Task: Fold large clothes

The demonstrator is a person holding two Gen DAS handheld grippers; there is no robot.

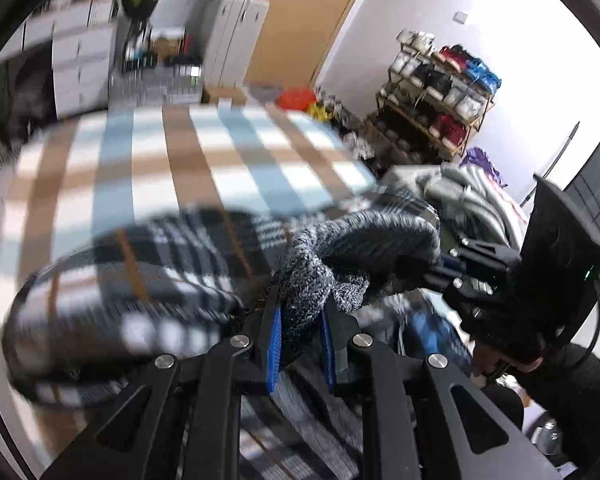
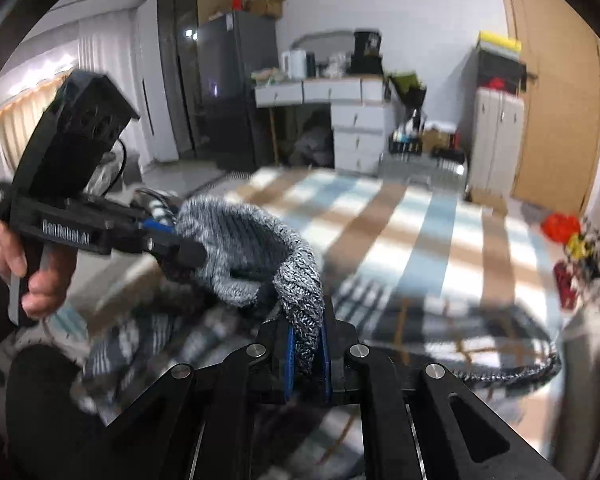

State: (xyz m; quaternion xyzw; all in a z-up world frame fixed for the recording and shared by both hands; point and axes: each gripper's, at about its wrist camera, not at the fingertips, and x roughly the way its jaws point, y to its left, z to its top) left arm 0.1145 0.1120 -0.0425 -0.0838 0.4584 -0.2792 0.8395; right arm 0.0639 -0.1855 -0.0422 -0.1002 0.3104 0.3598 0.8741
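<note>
The plaid garment, with its grey knit trim, hung between your two grippers above the striped blanket. Your left gripper was clamped on the knit edge, the blue pads pressed into the wool on both sides. Your right gripper was pinched on the same knit band a little further along, its jaws almost fully together on the fabric. Between them the band sagged in a short loop, and the checked body trailed down onto the blanket, blurred with motion.

To do this step well, you needed both grips kept firm and the two hands drawn apart until the band ran taut, so that the cloth would hang flat rather than bunched. Both grippers were best carried at one height, and the body let down onto the open part of the blanket, clear of the pile of other clothes at the side. I judge the folding barely begun: the garment looked crumpled and no crease showed.
</note>
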